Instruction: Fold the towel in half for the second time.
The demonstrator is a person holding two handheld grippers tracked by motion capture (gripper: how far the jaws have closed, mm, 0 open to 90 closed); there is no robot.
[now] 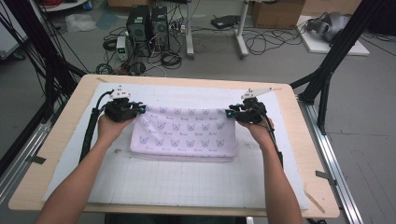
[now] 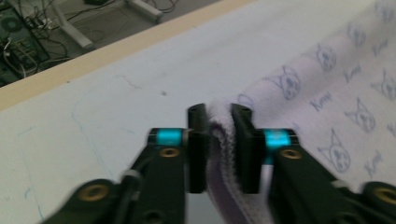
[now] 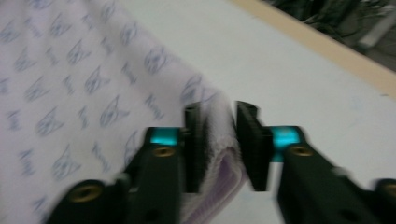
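Observation:
A folded lavender towel (image 1: 184, 133) printed with small cat heads lies on the white mat (image 1: 187, 182). My left gripper (image 1: 140, 109) is at the towel's far left corner. In the left gripper view its jaws are shut on the folded edge (image 2: 219, 126), which bunches between the pads. My right gripper (image 1: 229, 114) is at the far right corner. In the right gripper view the towel corner (image 3: 217, 126) sits between the jaws against the left pad. A thin gap shows beside the right pad (image 3: 250, 140), so this gripper (image 3: 219, 135) is open.
The mat covers a wooden table (image 1: 65, 126) whose far edge runs just beyond the towel. Black frame legs (image 1: 327, 70) stand at both sides. Computers (image 1: 147, 28) and cables lie on the floor behind.

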